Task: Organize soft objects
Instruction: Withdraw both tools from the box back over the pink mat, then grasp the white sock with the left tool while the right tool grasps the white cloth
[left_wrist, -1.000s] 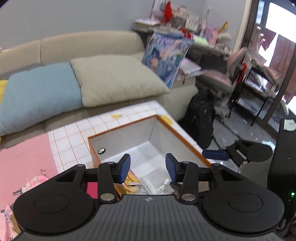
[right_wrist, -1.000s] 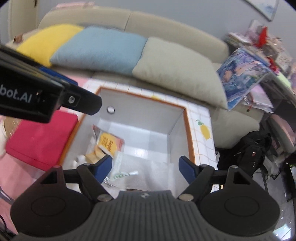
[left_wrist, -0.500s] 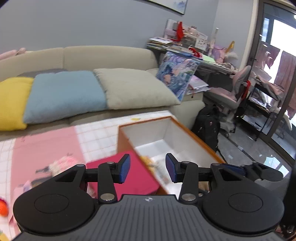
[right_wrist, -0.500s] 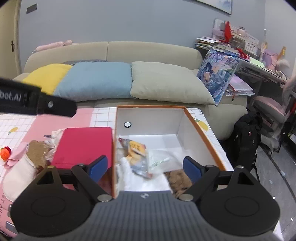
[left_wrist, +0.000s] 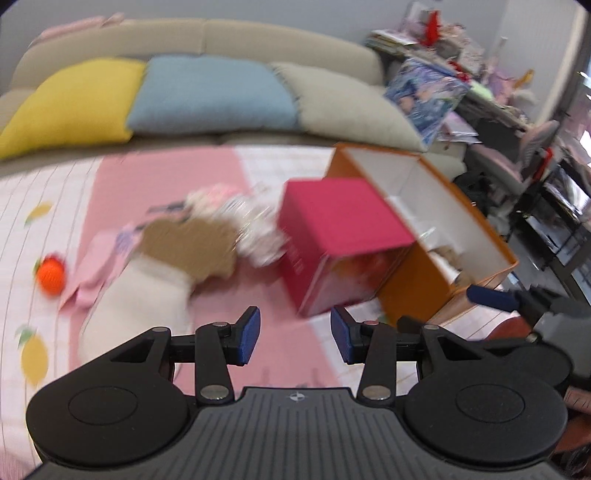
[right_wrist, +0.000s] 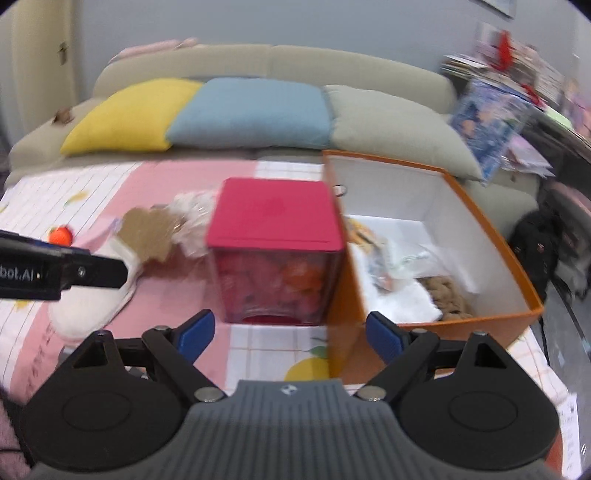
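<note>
An orange box (right_wrist: 436, 328) with white inside stands on the table and holds a white cloth (right_wrist: 399, 299), a brown knit (right_wrist: 447, 295) and packets. A red-lidded clear box (right_wrist: 273, 221) stands to its left, also in the left wrist view (left_wrist: 340, 218). Left of it lie a white slipper (right_wrist: 92, 302), a brown soft piece (left_wrist: 188, 240), a crinkly wrapped bundle (left_wrist: 255, 229), a pink cloth (left_wrist: 96, 266) and an orange ball (left_wrist: 51, 273). My left gripper (left_wrist: 293, 338) is open and empty above the pink mat. My right gripper (right_wrist: 290, 332) is open and empty in front of both boxes.
A beige sofa (right_wrist: 258, 62) with yellow (right_wrist: 129, 114), blue (right_wrist: 255, 110) and grey cushions (right_wrist: 399, 125) runs behind the table. A cluttered desk (left_wrist: 461, 44), a chair (left_wrist: 532, 147) and a black backpack (right_wrist: 543, 240) stand to the right. The table's right edge (right_wrist: 535, 354) is beside the orange box.
Both grippers have pulled back out of the orange box. The left one has swung left, over the pink mat and the soft items. Both stay open.
</note>
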